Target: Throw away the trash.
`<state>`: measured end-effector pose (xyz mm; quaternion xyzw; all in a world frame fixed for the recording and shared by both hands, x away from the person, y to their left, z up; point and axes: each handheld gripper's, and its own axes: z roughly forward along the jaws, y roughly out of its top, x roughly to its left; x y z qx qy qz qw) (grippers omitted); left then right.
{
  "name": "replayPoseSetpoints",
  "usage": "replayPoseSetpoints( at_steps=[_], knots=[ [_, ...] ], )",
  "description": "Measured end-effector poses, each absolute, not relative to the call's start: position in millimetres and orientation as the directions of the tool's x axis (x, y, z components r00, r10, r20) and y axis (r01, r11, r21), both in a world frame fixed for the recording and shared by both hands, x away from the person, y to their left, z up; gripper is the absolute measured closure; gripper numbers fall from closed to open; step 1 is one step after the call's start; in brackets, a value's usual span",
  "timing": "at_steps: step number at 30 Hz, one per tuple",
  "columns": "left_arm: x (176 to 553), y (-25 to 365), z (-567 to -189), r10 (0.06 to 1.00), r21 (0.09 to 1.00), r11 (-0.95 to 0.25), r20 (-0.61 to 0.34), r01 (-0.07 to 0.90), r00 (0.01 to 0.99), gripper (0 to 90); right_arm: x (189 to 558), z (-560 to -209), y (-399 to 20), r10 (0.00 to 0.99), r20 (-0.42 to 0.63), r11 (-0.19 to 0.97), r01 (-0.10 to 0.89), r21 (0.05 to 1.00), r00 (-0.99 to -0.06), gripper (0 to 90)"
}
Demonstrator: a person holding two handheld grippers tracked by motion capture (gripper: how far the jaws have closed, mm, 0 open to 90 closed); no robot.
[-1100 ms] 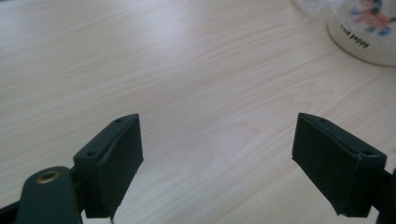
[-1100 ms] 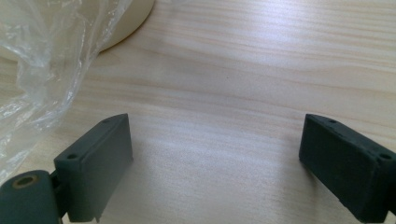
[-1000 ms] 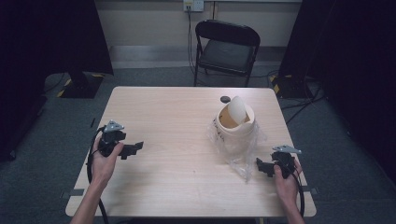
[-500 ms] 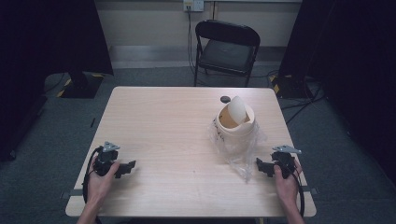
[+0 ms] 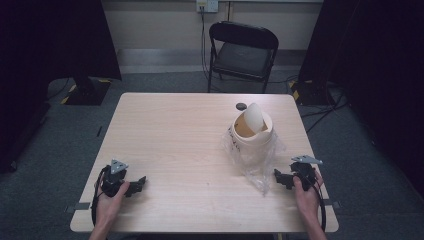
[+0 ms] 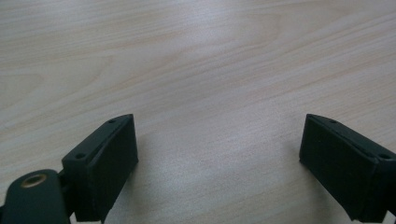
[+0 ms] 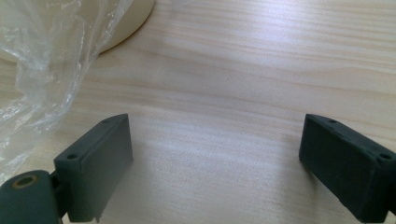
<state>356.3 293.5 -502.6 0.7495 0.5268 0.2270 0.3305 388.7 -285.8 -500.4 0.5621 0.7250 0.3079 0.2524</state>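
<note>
A cream-coloured round plastic bin with a tilted swing lid (image 5: pixel 252 131) is seen standing upright on the right half of a pale wooden table (image 5: pixel 185 145), toward the far edge. A clear, crumpled plastic bag (image 5: pixel 257 170) is draped around the bin's base and spills across the tabletop toward the near right corner. Dark markings are visible on the bin's left side in the high view, but they are too small to be read. A small dark round object (image 5: pixel 241 106) is seen lying on the table just behind the bin, apart from it.

The right gripper (image 5: pixel 281 178) is held low over the table near the right edge, just beside the trailing end of the bag; its jaws are spread wide with nothing between them. In the right gripper view, the bag (image 7: pixel 51 60) and the curved foot of the bin (image 7: pixel 128 25) are shown at the upper left, with bare wood between the two black jaws.

The left gripper (image 5: pixel 137 184) is held near the table's near left corner, well apart from the bin, its jaws likewise parted and empty. Plain wood grain is shown between them in the left gripper view.

A black folding chair (image 5: pixel 242 52) is seen beyond the far edge of the table, on grey carpet, before a wall with a socket plate (image 5: pixel 207 5).
</note>
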Motion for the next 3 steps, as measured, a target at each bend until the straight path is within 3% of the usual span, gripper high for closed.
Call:
replayPoseSetpoints(
  at_steps=[3],
  knots=[
    [356.2,293.4,-502.7,0.94,0.735,-0.226,-0.007,0.639,0.341,10.5,388.7,-500.4,-285.8,0.97,-0.02,0.178,0.66,0.73,-0.241,8.6]
  ],
)
